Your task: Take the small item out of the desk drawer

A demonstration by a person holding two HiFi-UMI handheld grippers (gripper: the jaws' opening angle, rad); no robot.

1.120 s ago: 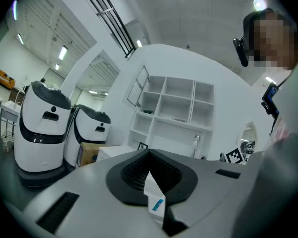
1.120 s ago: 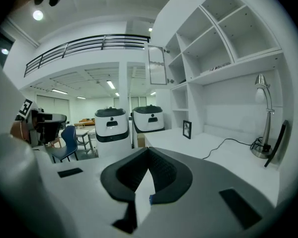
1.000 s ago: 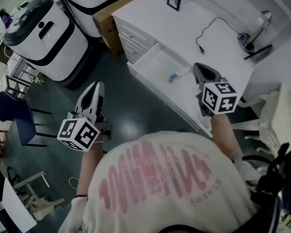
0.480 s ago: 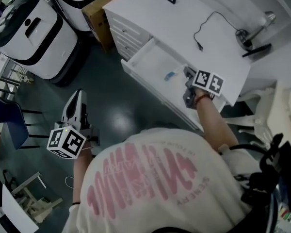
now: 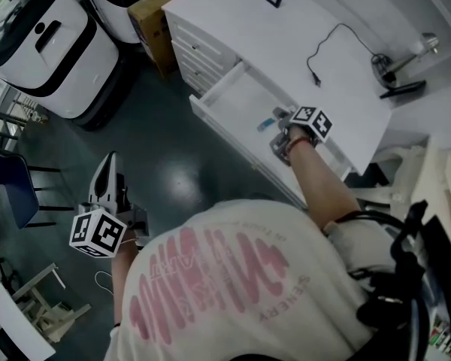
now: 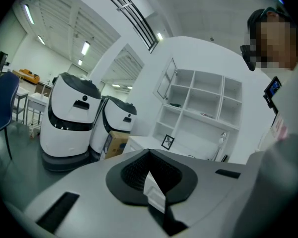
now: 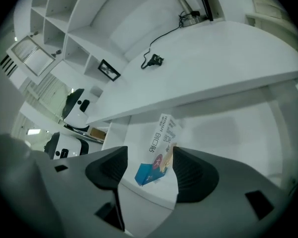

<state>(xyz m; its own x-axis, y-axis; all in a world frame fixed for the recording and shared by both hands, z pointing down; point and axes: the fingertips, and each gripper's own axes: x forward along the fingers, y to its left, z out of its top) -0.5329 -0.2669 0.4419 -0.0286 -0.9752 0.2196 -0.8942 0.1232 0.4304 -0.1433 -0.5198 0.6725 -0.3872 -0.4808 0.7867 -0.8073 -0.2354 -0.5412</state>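
Two jaws of the down-tilted right claw [image 7: 148, 156], just opened, straddle the packet [image 7: 164, 132].

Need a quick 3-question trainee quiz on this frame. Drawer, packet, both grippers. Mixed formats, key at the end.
1. True or false: the drawer is open.
2. Between the jaws of the right gripper lies: A) packet, B) key, C) nothing.
3. One word: are the jaws of the left gripper apart or together?

Key
1. True.
2. A. The jaws have just been opening, and the packet sits between them, not gripped.
3. Together.
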